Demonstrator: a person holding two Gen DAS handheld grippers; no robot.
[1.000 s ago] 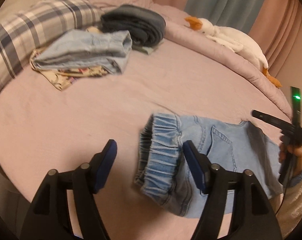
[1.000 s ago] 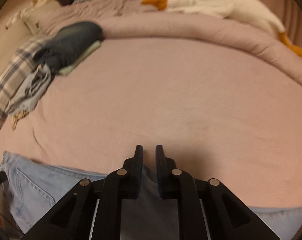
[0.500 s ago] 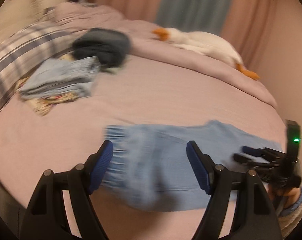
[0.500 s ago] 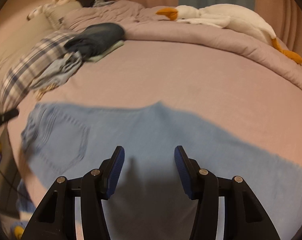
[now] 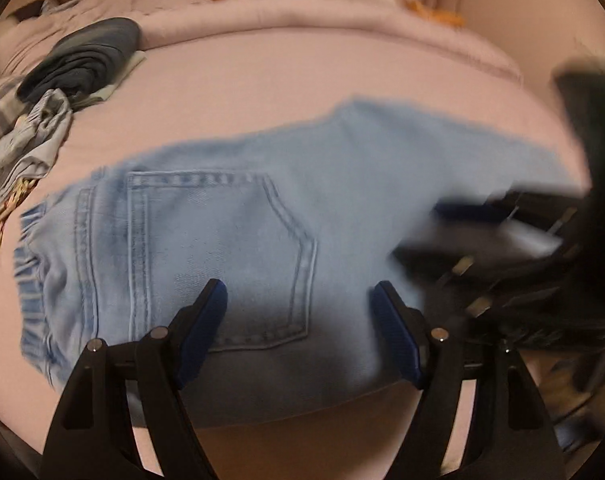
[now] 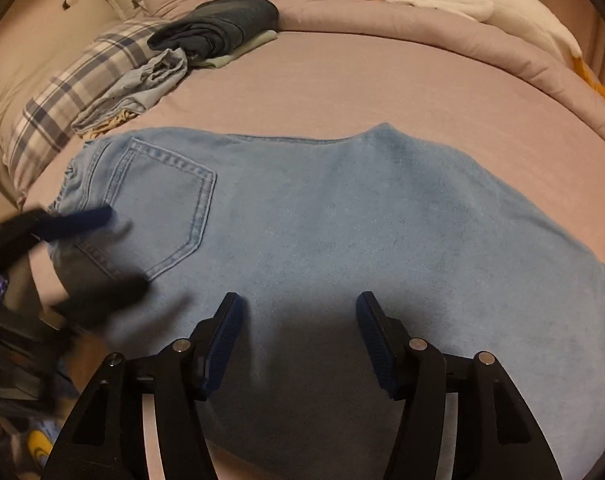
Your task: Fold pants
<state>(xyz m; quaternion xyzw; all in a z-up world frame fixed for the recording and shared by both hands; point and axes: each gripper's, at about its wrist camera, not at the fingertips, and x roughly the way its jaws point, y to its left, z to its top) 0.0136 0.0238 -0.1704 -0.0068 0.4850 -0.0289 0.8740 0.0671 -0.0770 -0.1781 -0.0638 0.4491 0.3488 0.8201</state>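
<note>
Light-blue denim pants now lie flat; right gripper has just opened, left gripper too, both empty. Pinch both layers at the hem before folding.

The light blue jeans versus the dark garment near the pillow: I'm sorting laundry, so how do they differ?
The light blue jeans lie spread flat across the near part of the bed; the dark garment sits folded into a compact bundle at the far side. The jeans are pale denim with a back pocket showing; the dark garment is deep navy. Both rest on the pink bedsheet.
</note>
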